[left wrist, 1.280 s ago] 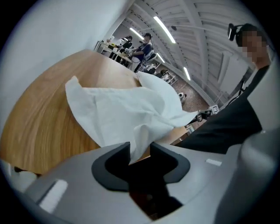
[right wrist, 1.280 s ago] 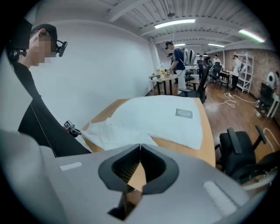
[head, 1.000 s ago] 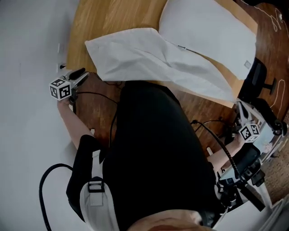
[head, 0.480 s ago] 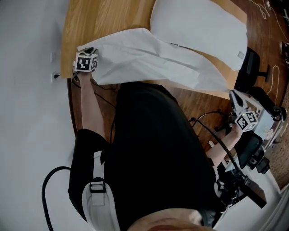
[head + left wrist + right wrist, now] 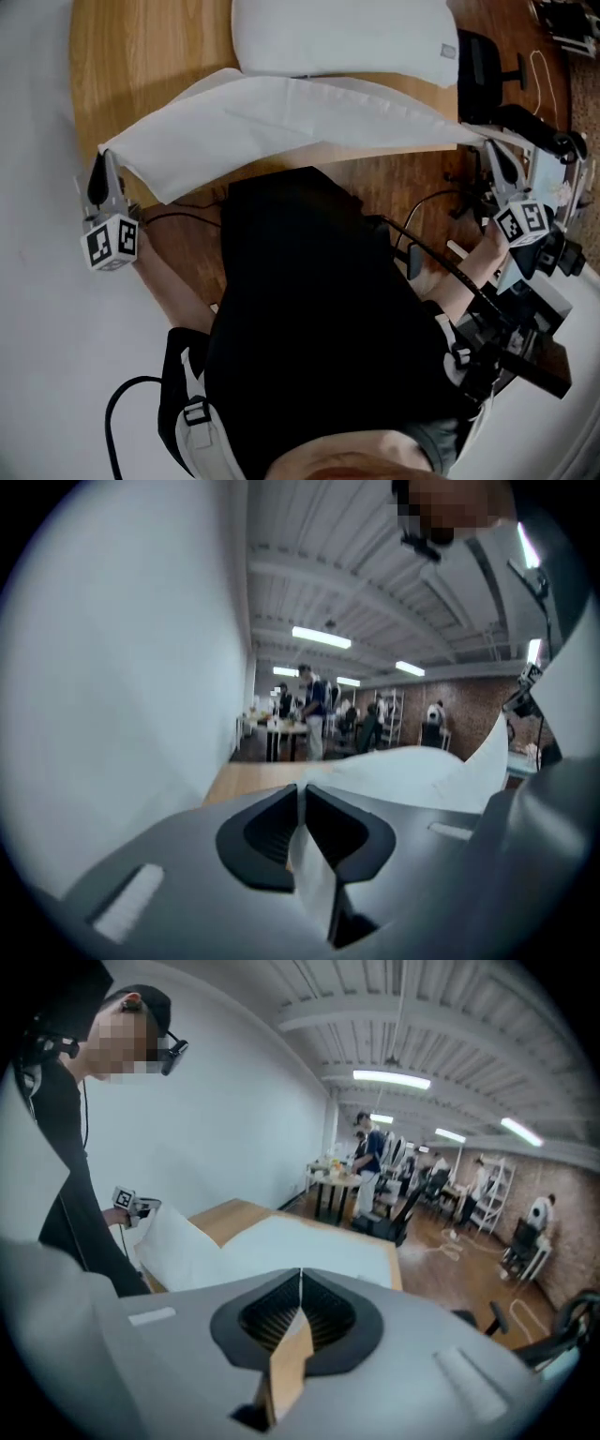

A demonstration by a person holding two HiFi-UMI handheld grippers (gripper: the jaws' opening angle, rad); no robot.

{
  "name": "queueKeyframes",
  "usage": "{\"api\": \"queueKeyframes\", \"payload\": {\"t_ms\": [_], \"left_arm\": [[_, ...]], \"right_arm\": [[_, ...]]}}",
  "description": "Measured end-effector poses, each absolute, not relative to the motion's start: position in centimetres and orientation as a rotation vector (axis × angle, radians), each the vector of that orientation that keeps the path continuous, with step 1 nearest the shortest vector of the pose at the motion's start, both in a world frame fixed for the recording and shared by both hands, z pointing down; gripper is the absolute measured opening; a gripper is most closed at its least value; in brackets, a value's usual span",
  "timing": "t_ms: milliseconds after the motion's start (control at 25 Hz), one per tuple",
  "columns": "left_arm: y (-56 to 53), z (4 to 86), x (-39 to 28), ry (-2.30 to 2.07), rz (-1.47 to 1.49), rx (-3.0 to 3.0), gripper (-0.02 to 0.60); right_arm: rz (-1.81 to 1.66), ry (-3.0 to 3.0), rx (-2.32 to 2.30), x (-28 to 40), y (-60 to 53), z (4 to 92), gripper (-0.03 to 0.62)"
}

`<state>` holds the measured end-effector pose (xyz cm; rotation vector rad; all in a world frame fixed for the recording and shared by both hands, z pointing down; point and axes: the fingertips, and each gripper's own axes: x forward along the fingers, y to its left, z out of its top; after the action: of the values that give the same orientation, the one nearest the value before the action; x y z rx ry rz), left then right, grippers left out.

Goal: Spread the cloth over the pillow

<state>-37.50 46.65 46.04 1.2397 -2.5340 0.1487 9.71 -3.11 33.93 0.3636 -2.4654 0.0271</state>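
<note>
A white cloth hangs stretched across the near edge of the wooden table, in front of the white pillow. My left gripper holds the cloth's left corner. Its jaws have just been closing, and in the left gripper view the cloth runs out from between the jaws of the left gripper. My right gripper is shut on the cloth's right end. In the right gripper view a strip of cloth is pinched in the right gripper.
A black office chair stands by the table's right end. Cables and dark equipment lie on the wood floor at the right. A white wall is close on the left. People stand at tables far behind.
The left gripper went to the cloth's left corner, took it and drew it left and up. The right gripper rose. The cloth now hangs lifted between both grippers.
</note>
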Motion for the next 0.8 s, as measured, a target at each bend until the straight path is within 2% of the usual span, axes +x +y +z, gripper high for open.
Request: {"api": "queueKeyframes", "payload": {"t_ms": [160,360,520,640,800], "left_arm": [[44.2,30.5,-38.2,-2.796,-0.116,1.494,0.028],[42.9,19.1,-35.8,-3.006,-0.144,1.614,0.028],[34.3,10.4,-30.3,-3.053,-0.405,1.798,0.027],[34.6,9.2,-26.9,-3.065,-0.585,1.766,0.026],[38.2,14.0,-22.6,-3.032,-0.671,1.583,0.026]], "right_arm": [[-0.354,-2.627,0.595,11.8,-5.4,20.5,0.008],[-0.62,-2.746,0.755,17.0,-10.5,12.8,0.006],[-0.72,-2.85,0.891,23.2,-21.9,8.3,0.008],[-0.683,-2.894,0.926,25.3,-23.6,8.7,0.007],[-0.552,-2.938,1.04,30.4,-21.1,11.9,0.006]]}}
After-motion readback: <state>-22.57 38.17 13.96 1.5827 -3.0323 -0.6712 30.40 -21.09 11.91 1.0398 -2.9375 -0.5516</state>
